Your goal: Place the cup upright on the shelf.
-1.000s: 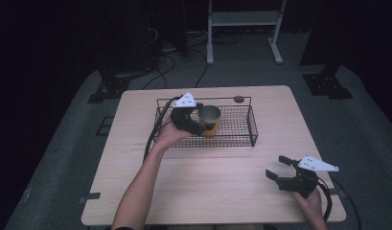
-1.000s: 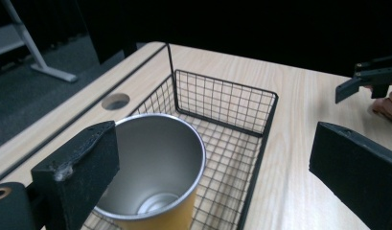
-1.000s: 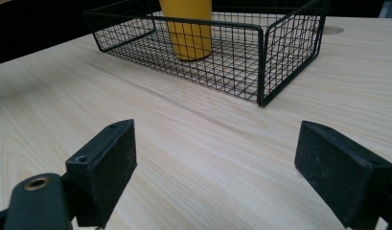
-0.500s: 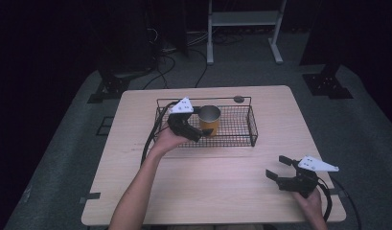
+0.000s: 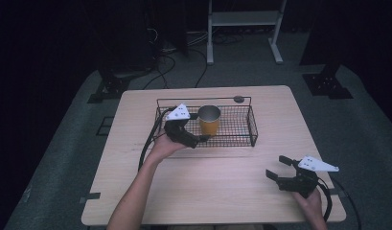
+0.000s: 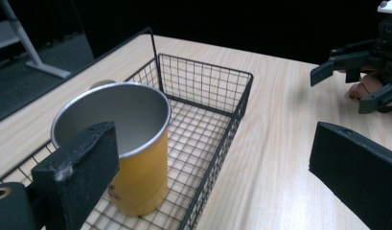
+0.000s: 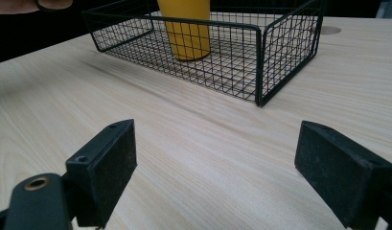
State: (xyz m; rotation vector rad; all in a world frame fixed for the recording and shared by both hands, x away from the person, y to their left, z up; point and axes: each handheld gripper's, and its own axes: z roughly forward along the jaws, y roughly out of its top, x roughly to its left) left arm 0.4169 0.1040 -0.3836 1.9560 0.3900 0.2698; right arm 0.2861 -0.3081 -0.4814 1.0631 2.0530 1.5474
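- Where the left gripper stands at the basket's near long wall, its jaws are spread wide and grip nothing; in the left gripper view one jaw rises just in front of the cup and the other over bare table outside the basket.
- Cup: upright beside the left-hand jaw, close to it; contact cannot be judged. It stands on the mesh floor of the basket, nearer one end than the other.
- Cup, appearance: plain yellow-orange outer wall, bright silver rim, dull grey metal interior, straight sides, no handle visible. A small dark scuff sits low on the wall.
- Writing: no brand, label or lettering can be read on the cup, the basket or the grippers.
- Wire basket: black, rectangular, fine grid floor and walls with thicker corner rods; it lies on the far half of the table.
- Right gripper: jaws wide apart and holding nothing, above bare wood near the table's front right corner, well apart from the basket. In the right gripper view the basket and the cup lie ahead of the jaws.
- Table: pale wood grain, with a small round grey disc just beyond the basket's far wall.
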